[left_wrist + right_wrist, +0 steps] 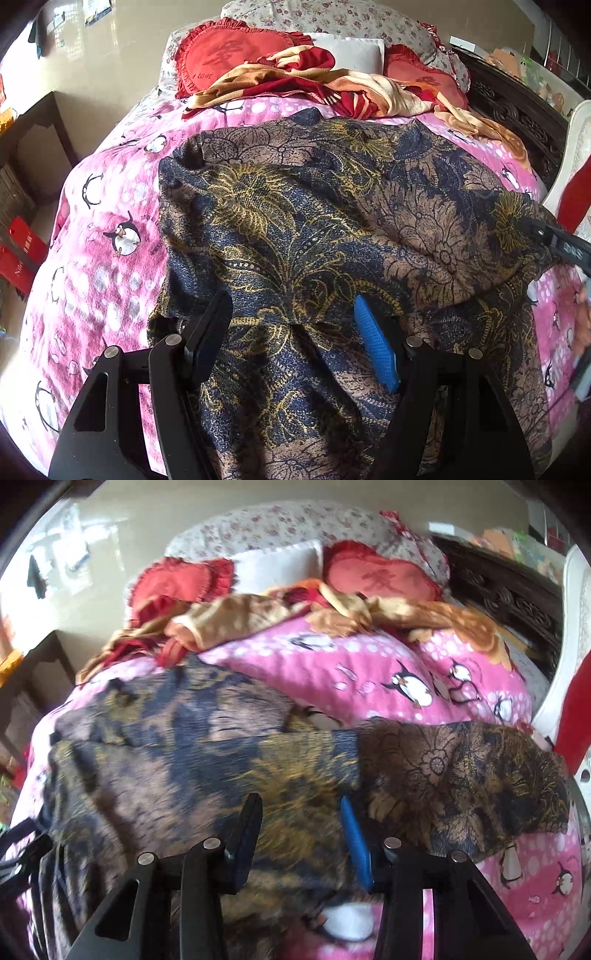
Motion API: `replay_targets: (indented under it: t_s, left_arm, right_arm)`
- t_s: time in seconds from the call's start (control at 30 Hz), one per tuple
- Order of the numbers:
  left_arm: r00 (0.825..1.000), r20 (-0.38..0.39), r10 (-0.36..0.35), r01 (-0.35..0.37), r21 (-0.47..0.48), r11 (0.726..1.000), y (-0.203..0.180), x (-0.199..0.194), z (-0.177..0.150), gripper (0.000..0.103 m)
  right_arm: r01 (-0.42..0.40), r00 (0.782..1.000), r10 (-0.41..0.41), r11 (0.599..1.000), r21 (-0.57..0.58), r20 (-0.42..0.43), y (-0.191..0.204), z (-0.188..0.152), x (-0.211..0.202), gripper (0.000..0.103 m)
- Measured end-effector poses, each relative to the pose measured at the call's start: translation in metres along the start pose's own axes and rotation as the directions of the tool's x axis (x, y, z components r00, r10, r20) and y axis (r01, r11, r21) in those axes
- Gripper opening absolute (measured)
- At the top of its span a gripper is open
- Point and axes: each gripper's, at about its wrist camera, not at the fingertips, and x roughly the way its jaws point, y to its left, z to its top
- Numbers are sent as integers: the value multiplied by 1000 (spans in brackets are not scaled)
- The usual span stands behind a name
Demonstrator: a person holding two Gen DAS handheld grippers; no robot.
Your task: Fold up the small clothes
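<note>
1. The patterned garment [314,229] lies spread and rumpled across the pink penguin blanket [110,236] on the bed. No finished fold shows, so the task looks barely begun.
2. The left gripper [295,328] hovers over the garment's near edge with its jaws spread, holding nothing.
3. The right gripper [301,834] is spread too, over the garment's near right part. This view is blurred, so whether it touches the cloth is unclear.
4. Left to do: smoothing the wrinkles, then every fold.
5. Far side: the red heart pillows [221,59] and a crumpled orange-and-red blanket [332,88] lie just beyond the garment, limiting room there.
</note>
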Motion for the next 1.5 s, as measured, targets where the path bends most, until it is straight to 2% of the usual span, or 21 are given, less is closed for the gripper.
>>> replay_targets:
  t_s: [0.1, 0.23, 0.27, 0.33, 0.43, 0.5, 0.6, 0.67, 0.77, 0.87, 0.97, 1.07, 1.17, 1.2, 1.27, 1.33, 1.4, 1.5]
  left_arm:
    - [1000, 2, 4, -4, -4, 1000, 0, 1, 0, 69]
    - [1000, -4, -7, 7, -7, 1000, -1, 2, 0, 69]
    - [1000, -5, -20, 20, -11, 1000, -2, 2, 1, 69]
    - [999, 13, -47, 47, -13, 999, -3, 4, 2, 69]
    - [997, 0, -72, 72, -16, 997, -7, 9, 5, 69]
    - [998, -1, -64, 64, -7, 998, -10, 14, 8, 69]
    - [998, -13, -55, 55, -12, 998, -12, 23, 10, 69]
    - [998, -25, -56, 56, -21, 998, -11, 29, 11, 69]
    - [998, -40, -52, 51, -28, 998, -10, 36, 10, 69]
    - [998, -49, -42, 41, -20, 999, -8, 40, 9, 69]
    - [998, -58, -33, 32, -15, 999, -8, 43, 8, 69]
    - [998, -60, -27, 26, -17, 1000, -9, 45, 8, 69]
    - [998, -59, -22, 21, -17, 1000, -11, 44, 8, 69]
    - [998, -59, -22, 21, -16, 1000, -11, 44, 9, 69]
    - [998, -59, -19, 18, -13, 1000, -11, 42, 9, 69]
    - [998, -58, -16, 15, -14, 1000, -11, 40, 10, 69]
    - [998, -54, -15, 14, -21, 1000, -9, 38, 10, 69]
    - [999, -39, -23, 21, -34, 999, -4, 31, 12, 69]
  right_arm:
    - [-28, 1000, 28, 999, -22, -12, 10, -10, -6, 43]
    - [12, 996, -15, 999, -41, -88, 12, -28, 18, 44]
    - [-1, 994, -2, 1000, -24, -105, 9, -31, 22, 44]
    - [-37, 995, 39, 999, 21, -89, 1, -32, 17, 46]
    - [-81, 995, 85, 994, 78, -51, -17, -30, 0, 47]
    - [-53, 998, 55, 993, 106, -22, -33, -29, -11, 49]
    - [23, 1000, -23, 981, 192, -2, -85, -29, -22, 54]
    - [56, 998, -55, 959, 278, -11, -120, -31, -23, 57]
    - [110, 994, -108, 894, 435, -30, -183, -46, -24, 61]
    - [191, 980, -193, 817, 544, -54, -236, -61, -28, 61]
    - [186, 976, -216, 731, 656, -37, -279, -72, -34, 61]
    - [159, 979, -206, 706, 690, -16, -297, -69, -33, 62]
    - [190, 974, -219, 687, 702, -49, -305, -56, -15, 62]
    - [170, 978, -205, 682, 712, -37, -308, -53, -9, 62]
    - [165, 976, -218, 701, 693, -12, -306, -47, -7, 56]
    - [167, 975, -223, 736, 656, 2, -305, -39, -4, 26]
    - [185, 973, -232, 766, 616, -5, -303, -33, -3, 7]
    - [186, 964, -260, 800, 570, 49, -290, -20, -26, 6]
